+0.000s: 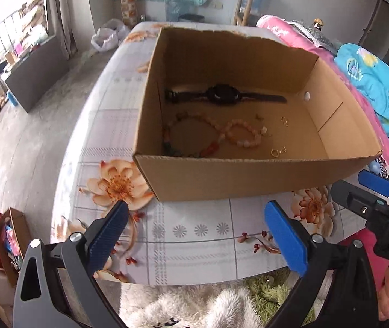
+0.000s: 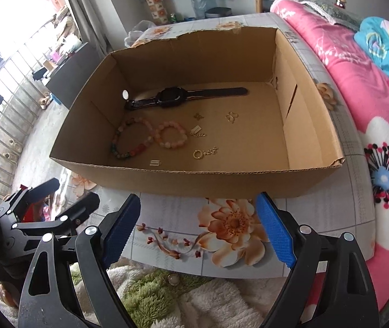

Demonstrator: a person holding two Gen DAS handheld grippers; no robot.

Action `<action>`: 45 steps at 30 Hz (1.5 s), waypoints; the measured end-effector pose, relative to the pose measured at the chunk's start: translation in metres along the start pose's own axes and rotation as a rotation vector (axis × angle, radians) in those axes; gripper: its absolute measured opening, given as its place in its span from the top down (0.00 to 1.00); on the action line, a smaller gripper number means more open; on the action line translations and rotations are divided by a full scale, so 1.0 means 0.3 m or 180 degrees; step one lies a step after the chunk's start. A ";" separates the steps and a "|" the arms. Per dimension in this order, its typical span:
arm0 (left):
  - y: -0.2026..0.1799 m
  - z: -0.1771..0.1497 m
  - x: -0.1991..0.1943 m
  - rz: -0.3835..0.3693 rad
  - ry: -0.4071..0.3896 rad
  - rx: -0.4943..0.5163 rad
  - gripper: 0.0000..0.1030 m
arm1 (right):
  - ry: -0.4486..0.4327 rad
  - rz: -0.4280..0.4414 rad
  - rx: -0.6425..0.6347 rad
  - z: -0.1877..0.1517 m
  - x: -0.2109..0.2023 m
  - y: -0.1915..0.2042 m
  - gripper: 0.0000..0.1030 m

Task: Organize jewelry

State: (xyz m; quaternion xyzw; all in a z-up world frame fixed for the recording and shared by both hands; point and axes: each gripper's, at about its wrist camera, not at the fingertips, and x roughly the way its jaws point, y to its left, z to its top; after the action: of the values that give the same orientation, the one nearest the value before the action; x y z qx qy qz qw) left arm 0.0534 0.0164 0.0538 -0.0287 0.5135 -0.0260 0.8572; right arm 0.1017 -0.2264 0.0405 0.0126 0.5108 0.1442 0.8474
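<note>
A table [image 2: 167, 213] under a flower-printed cloth carries an open cardboard box [image 2: 194, 183], the landmark here. A pink floral blanket [image 2: 358, 104] lies just right of the box, with a blue patterned cloth [image 1: 372, 82] on top of it.

Inside the box, along the far wall, a black watch [image 2: 172, 99] lies flat with its strap stretched out. Nearer the box's front and toward its left wall sit two beaded bracelets, a multicoloured bead bracelet [image 2: 129, 139] touching a pink bead bracelet [image 2: 172, 135]. Right of them lie small gold pieces: a gold ring with chain [image 2: 204, 153] near the front wall, a tiny tagged chain [image 2: 197, 131] whose tag cannot be read, and gold earrings [image 2: 232, 116] further back.

Both tongs hover outside the box's front wall, over the table edge. The left tongs [image 1: 194, 224] stand wide and empty. The right tongs [image 2: 198, 218] are also spread wide, holding nothing. In the left view, the right tool's body shows the letters "DA", the rest cut off.
</note>
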 end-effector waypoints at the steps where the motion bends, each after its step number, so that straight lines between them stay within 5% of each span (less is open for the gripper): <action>1: 0.000 0.000 0.000 -0.0004 0.0003 -0.0012 0.05 | -0.0008 -0.0007 -0.0006 0.001 0.000 0.002 0.20; 45: -0.013 0.031 0.035 -0.0059 0.0192 -0.0147 0.06 | 0.0148 -0.0130 0.0041 -0.036 0.041 -0.014 0.20</action>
State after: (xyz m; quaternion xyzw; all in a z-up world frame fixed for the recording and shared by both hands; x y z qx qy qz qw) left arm 0.0664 0.0121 0.0491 -0.0525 0.5393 -0.0229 0.8402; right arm 0.0988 -0.2285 0.0240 0.0044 0.5314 0.1239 0.8380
